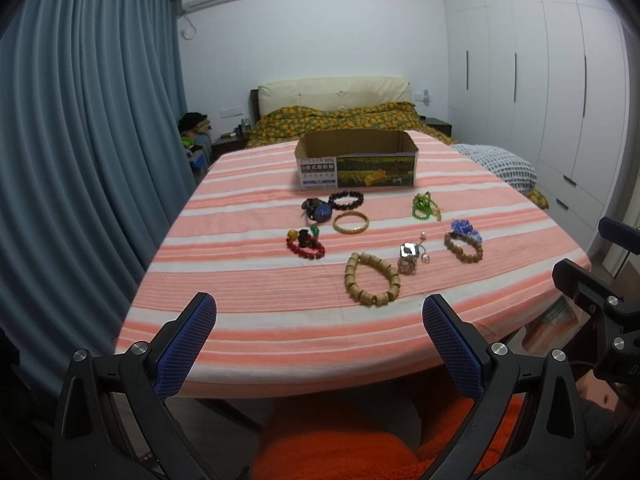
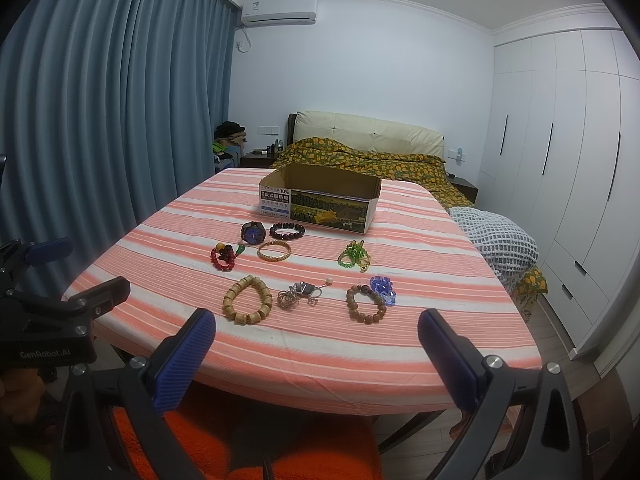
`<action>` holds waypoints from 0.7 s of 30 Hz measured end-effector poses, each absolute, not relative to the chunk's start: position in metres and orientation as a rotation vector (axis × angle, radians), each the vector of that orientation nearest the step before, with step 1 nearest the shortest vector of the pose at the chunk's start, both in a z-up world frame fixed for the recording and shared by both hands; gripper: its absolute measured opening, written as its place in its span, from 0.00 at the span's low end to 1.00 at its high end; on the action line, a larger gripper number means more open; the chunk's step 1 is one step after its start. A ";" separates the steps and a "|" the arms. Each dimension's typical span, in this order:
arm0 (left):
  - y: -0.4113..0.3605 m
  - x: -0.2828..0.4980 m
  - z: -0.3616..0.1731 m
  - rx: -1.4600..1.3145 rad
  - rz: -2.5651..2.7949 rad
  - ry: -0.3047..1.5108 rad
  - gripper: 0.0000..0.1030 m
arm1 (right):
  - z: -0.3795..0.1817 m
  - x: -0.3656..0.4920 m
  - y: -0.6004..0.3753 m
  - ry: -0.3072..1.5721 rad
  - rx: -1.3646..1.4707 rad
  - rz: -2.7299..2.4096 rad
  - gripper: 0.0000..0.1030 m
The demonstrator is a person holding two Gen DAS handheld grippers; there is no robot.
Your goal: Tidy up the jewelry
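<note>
— Left gripper (image 1: 319, 316): spread wide, nothing between the blue pads, hanging at the near edge of the striped table (image 1: 240, 312)

— Right gripper (image 2: 316, 334): same, gaping, empty, touching nothing, just short of that edge

— Room ahead?

— Bare cloth along the near edge; past it, wooden bead bracelet (image 2: 247, 299), tangle of silver pieces (image 2: 298, 295), brown bead bracelet (image 2: 366, 303) touching a blue crystal piece (image 2: 383, 288)

— Farther back?

— Red beads (image 2: 225, 258), watch (image 2: 253, 233), dark bead bracelet (image 2: 287, 231), gold bangle (image 2: 274, 251), green beads (image 2: 353, 256); beyond, open cardboard box (image 2: 320, 199)

— Writing?

— "10%" on the box, remaining print unreadable; "GenRobot.AI" on the left tool in the right view
</note>
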State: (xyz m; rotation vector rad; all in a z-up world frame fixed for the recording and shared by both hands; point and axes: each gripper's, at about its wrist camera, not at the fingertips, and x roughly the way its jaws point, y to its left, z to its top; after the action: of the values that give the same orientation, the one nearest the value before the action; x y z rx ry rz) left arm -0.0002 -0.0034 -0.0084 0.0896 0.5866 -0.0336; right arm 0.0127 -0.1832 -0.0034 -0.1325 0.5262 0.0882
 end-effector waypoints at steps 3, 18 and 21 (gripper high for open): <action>-0.003 0.000 -0.008 0.090 -0.034 0.587 1.00 | -0.003 0.013 -0.184 0.526 -0.132 0.089 1.00; -0.006 -0.004 -0.013 0.090 -0.039 0.592 1.00 | -0.004 0.012 -0.183 0.526 -0.133 0.089 1.00; -0.005 -0.002 -0.012 0.090 -0.039 0.593 1.00 | -0.004 0.013 -0.183 0.526 -0.132 0.089 1.00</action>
State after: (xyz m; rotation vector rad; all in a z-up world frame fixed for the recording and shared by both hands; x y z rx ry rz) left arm -0.0015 -0.0050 -0.0116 0.0900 0.5928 -0.0391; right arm 0.0125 -0.1828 -0.0035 -0.1323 0.5259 0.0887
